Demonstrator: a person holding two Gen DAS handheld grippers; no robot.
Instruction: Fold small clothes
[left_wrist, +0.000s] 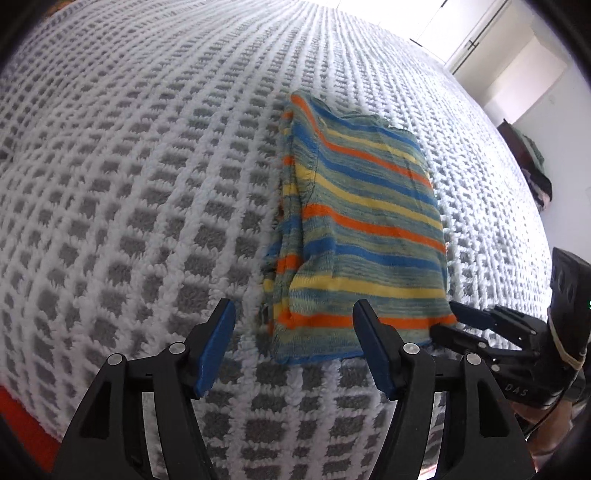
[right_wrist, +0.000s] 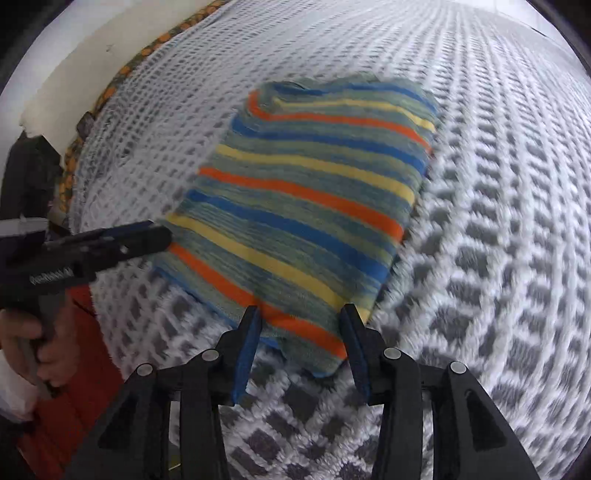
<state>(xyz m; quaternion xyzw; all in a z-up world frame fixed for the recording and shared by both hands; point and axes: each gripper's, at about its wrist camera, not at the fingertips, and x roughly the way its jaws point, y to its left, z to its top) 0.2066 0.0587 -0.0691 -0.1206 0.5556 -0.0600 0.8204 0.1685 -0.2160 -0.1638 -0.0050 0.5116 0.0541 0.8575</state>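
A soft striped cloth (left_wrist: 362, 229), folded into a flat block, lies on the bumpy white-and-grey checked blanket (left_wrist: 129, 184). The left gripper (left_wrist: 293, 345) gapes wide at its near edge. The right gripper (right_wrist: 301, 343) stands open around its corner.

Both views are daylit and strongly curved by fisheye lenses, with black vignette filling the corners. In the left wrist view, light pours from the far right; the far edge of the white-and-grey waffle-weave blanket (left_wrist: 147, 192) is washed out to pure white glare beside the white wardrobe doors (left_wrist: 491, 33). This view is sharp, and the folded orange, blue and yellow striped knit garment (left_wrist: 369, 221) casts a soft shadow along its left side. The right wrist view is smeared by motion blur, worst on the blanket (right_wrist: 480, 258) at the right; the striped garment (right_wrist: 306, 206) looks soft.
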